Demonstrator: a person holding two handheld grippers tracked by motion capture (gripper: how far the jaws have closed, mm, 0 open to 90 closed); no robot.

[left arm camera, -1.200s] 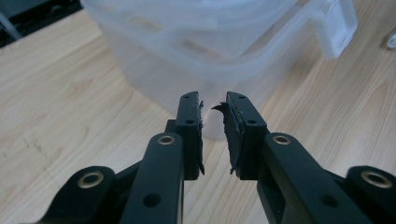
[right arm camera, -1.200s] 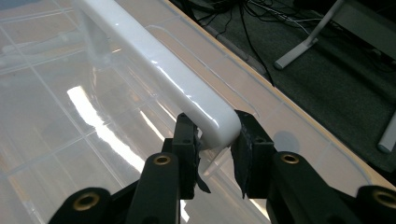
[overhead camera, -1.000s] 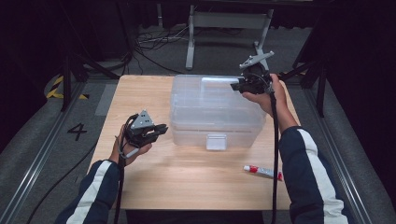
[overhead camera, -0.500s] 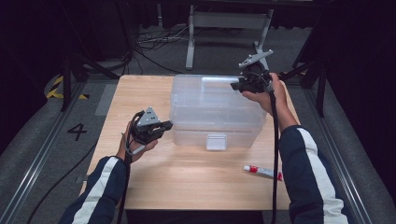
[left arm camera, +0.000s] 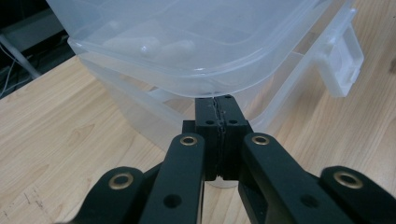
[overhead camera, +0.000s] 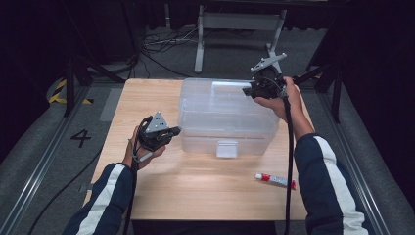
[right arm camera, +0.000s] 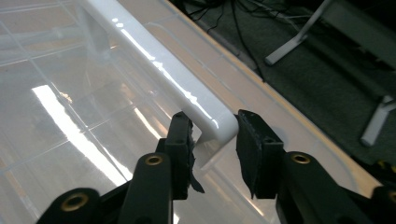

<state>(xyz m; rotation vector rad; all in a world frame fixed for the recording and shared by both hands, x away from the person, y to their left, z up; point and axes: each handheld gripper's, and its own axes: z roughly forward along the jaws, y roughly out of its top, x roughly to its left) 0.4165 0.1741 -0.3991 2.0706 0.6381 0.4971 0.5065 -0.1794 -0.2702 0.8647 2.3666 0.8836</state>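
Your right gripper (right arm camera: 212, 140) is opening around the white handle (right arm camera: 154, 60) of the clear box (overhead camera: 225, 115) mid-table (pads apart now, so you're letting go). Your left gripper (left arm camera: 217, 105), jaws shut and empty, is nosing up against the box's lid edge.

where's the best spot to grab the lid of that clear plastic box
Grab the white handle on the lid, near its end, coming from above with one of the jaws on each long side. It is a raised, narrow bar that stands clear of the flat lid, so the jaws can straddle it. The right gripper already brackets that end, though its pads look slightly apart from the bar.
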